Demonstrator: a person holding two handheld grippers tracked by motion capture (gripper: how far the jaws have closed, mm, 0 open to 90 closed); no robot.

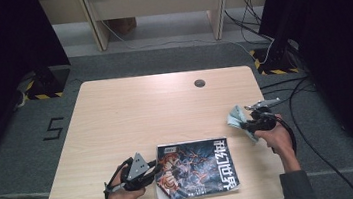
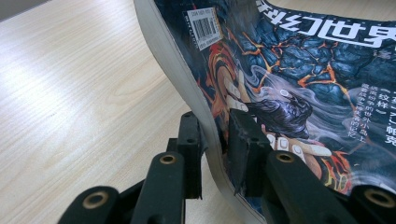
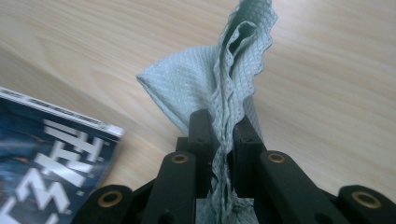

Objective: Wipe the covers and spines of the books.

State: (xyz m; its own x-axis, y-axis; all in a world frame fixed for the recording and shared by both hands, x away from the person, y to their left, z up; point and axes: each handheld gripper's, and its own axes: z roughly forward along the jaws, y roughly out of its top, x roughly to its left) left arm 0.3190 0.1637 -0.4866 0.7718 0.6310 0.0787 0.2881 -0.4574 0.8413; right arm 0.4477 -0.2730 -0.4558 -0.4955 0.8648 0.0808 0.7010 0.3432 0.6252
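The left gripper (image 1: 153, 171) and right gripper (image 1: 246, 124) are black, with a grey three-cornered plate behind the jaws. Round brass pins sit just below the jaws. The sleeve (image 1: 295, 189) is dark grey.

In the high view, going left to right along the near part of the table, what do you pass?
left gripper clamped on the edge of the magazine → magazine lying on the table → pale green cloth → right gripper pinching that cloth.
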